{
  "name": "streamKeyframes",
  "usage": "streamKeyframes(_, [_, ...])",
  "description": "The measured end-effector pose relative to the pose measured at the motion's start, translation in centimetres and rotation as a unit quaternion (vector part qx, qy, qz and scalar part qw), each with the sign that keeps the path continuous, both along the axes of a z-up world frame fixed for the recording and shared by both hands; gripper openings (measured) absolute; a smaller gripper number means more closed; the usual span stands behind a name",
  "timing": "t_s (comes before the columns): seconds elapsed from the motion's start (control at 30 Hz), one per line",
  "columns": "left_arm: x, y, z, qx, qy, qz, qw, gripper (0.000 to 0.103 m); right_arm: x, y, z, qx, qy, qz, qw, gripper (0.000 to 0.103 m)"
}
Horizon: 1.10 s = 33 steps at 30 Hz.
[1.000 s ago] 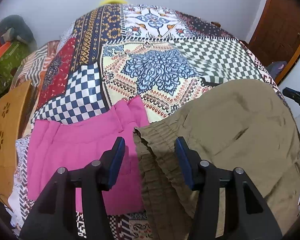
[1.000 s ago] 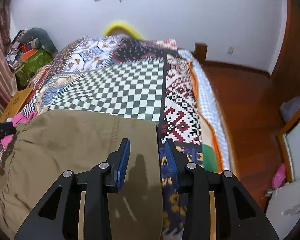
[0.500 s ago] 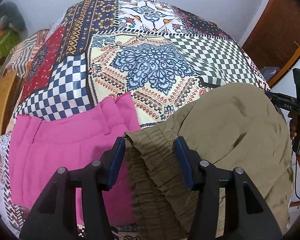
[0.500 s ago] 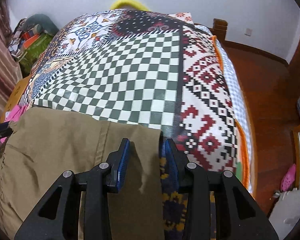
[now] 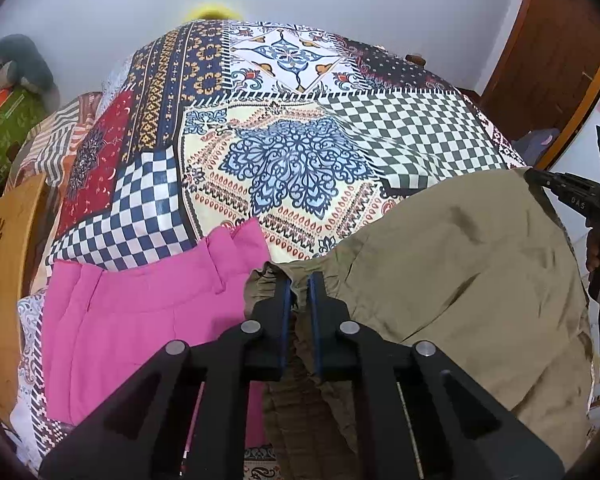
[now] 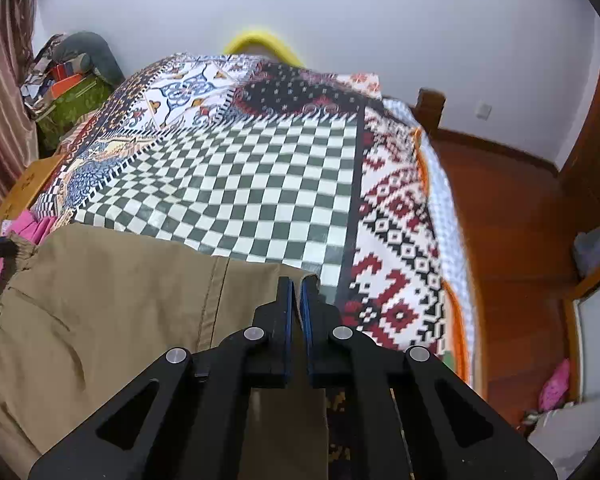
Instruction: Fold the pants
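Khaki pants [image 5: 460, 272] lie spread on the patchwork bedspread [image 5: 292, 160], gathered waistband at the left, leg end at the right. My left gripper [image 5: 299, 280] is shut on the ruffled waistband's far corner, with the fabric bunched between its blue pads. In the right wrist view the same khaki pants [image 6: 112, 300] fill the lower left, and my right gripper [image 6: 296, 286] is shut on the far corner of the leg hem. The right gripper [image 5: 540, 178] also shows at the right edge of the left wrist view, pinching that hem.
Pink pants [image 5: 140, 320] lie flat just left of the khaki pair. A wooden board [image 5: 4, 280] stands by the bed's left side. Clutter [image 6: 68, 80] is piled at the far left. Wooden floor [image 6: 512, 220] lies right of the bed, with a door [image 5: 560, 48] beyond.
Both grippers have gone from open to shut: the left on the khaki waistband, the right on the hem corner. The right gripper also shifted slightly across the bed.
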State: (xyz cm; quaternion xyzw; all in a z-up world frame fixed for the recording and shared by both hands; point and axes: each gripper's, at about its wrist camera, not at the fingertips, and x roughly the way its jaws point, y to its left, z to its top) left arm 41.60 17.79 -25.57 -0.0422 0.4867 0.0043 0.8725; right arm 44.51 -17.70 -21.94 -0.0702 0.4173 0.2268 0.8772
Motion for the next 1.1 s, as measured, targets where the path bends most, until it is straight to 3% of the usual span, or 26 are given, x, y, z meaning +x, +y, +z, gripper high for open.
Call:
streamKeyframes(0.2, [0.5,0.2,0.2,0.012,-0.006,0.007,0.9999,0.008,0.1,-0.1,1.1,-0.010,-0.036,-0.016,0.999,0.003])
streamKeyframes(0.33, [1.1,-0.1,-0.2,0.056,-0.009,0.016,0.9983,0.008,-0.1,-0.5,2.2,0.001,-0.059,-0.030,0.998,0.003])
streamKeyframes(0.43, [1.4,0.1,-1.0,0.122,-0.007,0.036,0.9919,0.008,-0.2,-0.4,2.2,-0.015,-0.067,-0.036,0.997,0.003])
streamKeyframes(0.53, [1.5,1.8,-1.9,0.065,0.019,0.034,0.9971,0.008,0.1,-0.6,1.3,-0.034,-0.059,-0.044,0.997,0.003])
streamKeyframes(0.63, [0.8,1.9,-1.8,0.048,0.014,0.025,0.9985,0.009,0.2,-1.0,0.7,-0.027,-0.041,-0.041,0.998,0.003])
streamKeyframes(0.77, [0.4,0.8,-1.0,0.045,0.004,0.012,0.9989,0.032,0.0,-1.0,0.6,-0.018,-0.041,-0.038,0.998,0.003])
streamKeyframes(0.87, [1.1,0.6,-1.1,0.046,0.009,0.017,0.9987,0.033,0.0,-0.7,0.6,-0.013,-0.040,-0.035,0.999,0.003])
streamKeyframes(1.1, [0.9,2.5,-0.9,-0.025,0.009,0.044,0.9987,0.033,-0.2,-0.5,0.3,-0.009,-0.040,-0.029,0.999,0.003])
